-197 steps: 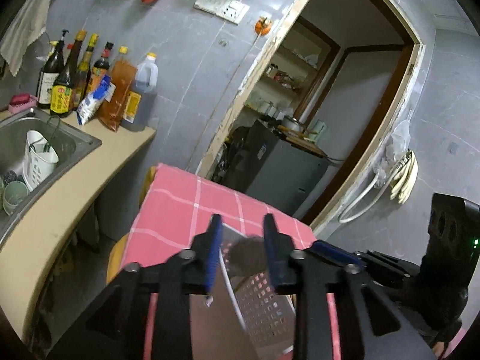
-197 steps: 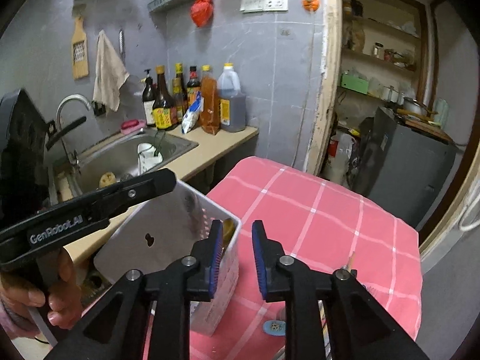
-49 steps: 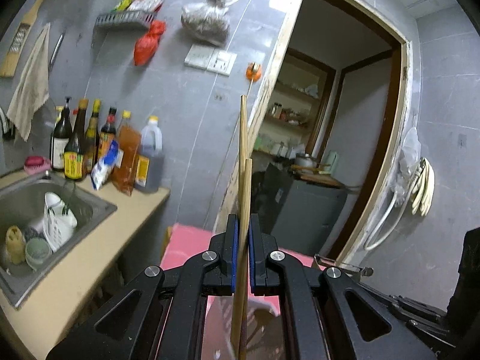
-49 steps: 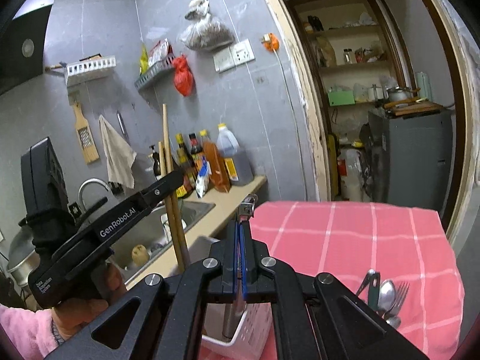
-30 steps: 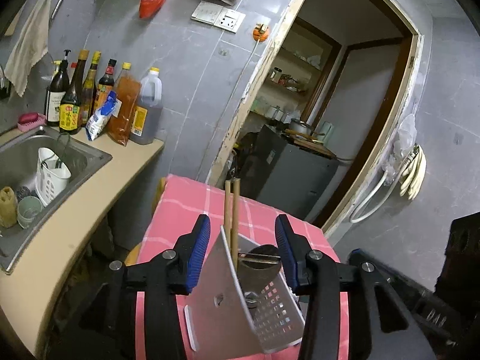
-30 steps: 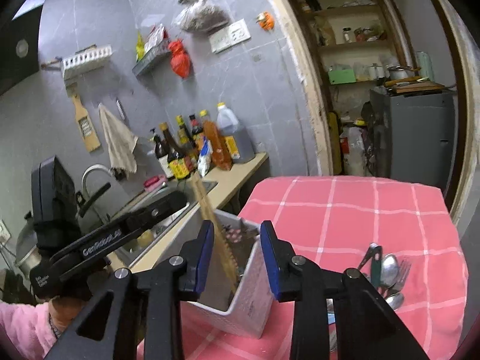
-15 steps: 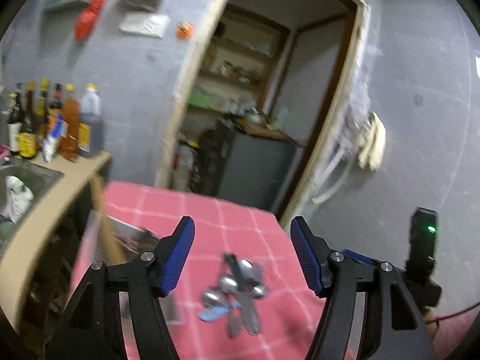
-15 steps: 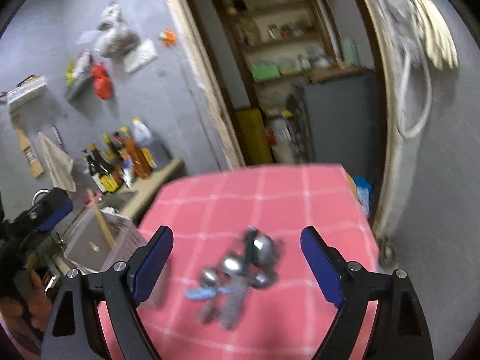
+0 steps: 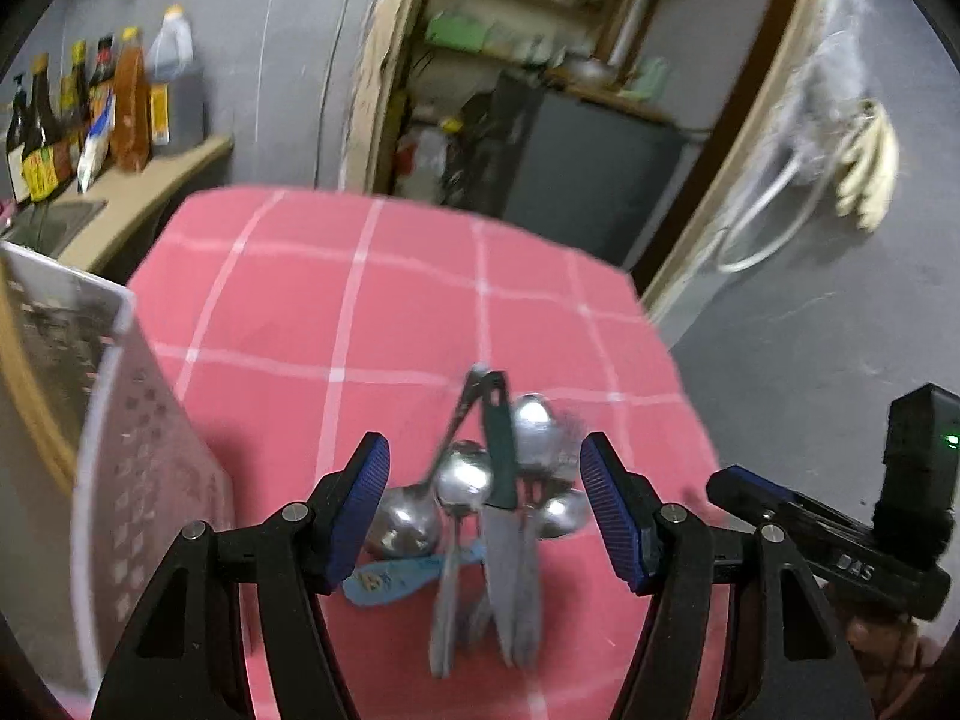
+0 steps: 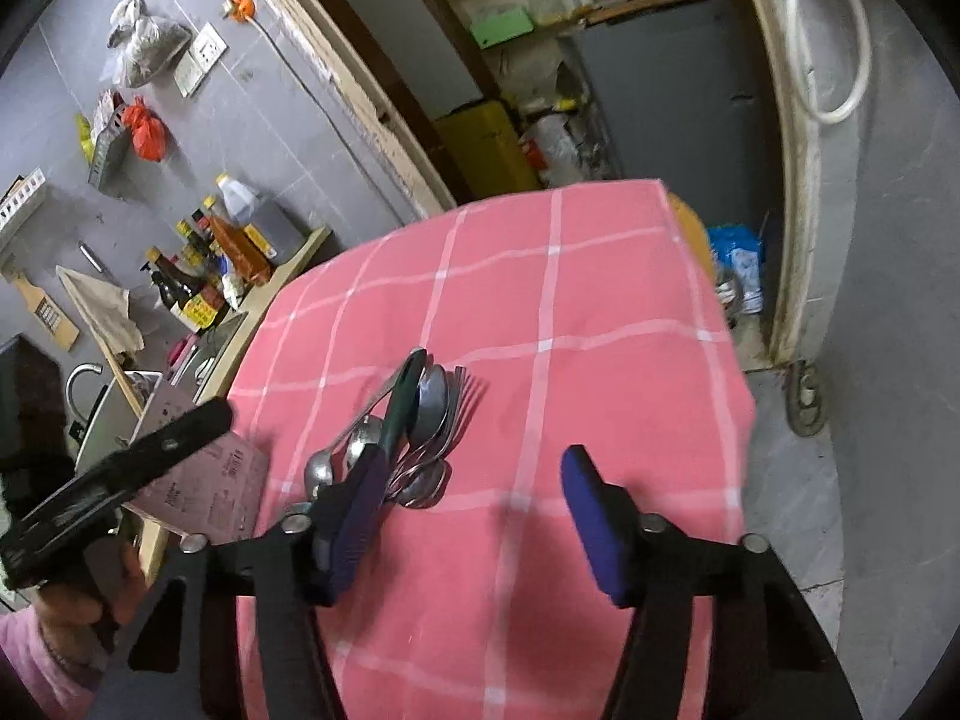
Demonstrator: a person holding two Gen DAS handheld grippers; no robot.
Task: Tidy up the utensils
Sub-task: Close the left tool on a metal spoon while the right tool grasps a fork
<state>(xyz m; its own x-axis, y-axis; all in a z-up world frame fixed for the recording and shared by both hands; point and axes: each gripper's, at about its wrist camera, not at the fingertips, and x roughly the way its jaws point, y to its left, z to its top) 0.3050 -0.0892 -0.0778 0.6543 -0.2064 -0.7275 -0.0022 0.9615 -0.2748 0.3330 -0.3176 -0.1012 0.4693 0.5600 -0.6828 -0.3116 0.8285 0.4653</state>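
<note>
Both tools have swung off the white holder and now face the loose cutlery; the chopsticks you held earlier are released, and their stems stand in the holder.

Left wrist view:
- Your left tool point(image 9: 485, 495): jaws wide apart, nothing between them, poised over the pile.
- Cutlery pile point(image 9: 489, 504): spoons, a green-handled knife point(image 9: 501, 450) and a blue-handled piece point(image 9: 396, 576), lying together on the pink checked table point(image 9: 372, 300). Motion blur makes the exact count uncertain.
- Holder point(image 9: 138, 480): white, perforated, at the left edge of the frame, just beside the pile.
- Your right tool shows at the far right edge.

Right wrist view:
- Your right tool point(image 10: 474, 531): jaws wide apart, empty, with the left finger overlapping the near end of the pile.
- Same pile point(image 10: 408, 432): a fork point(image 10: 459, 405) is plain here, tines pointing away.
- Holder point(image 10: 198, 480): at the left, partly hidden behind your left tool, with a chopstick point(image 10: 123, 387) leaning out.

Reading: chopsticks look stowed; the metal pieces are still to be sorted, and a pickup from the pile appears next.
</note>
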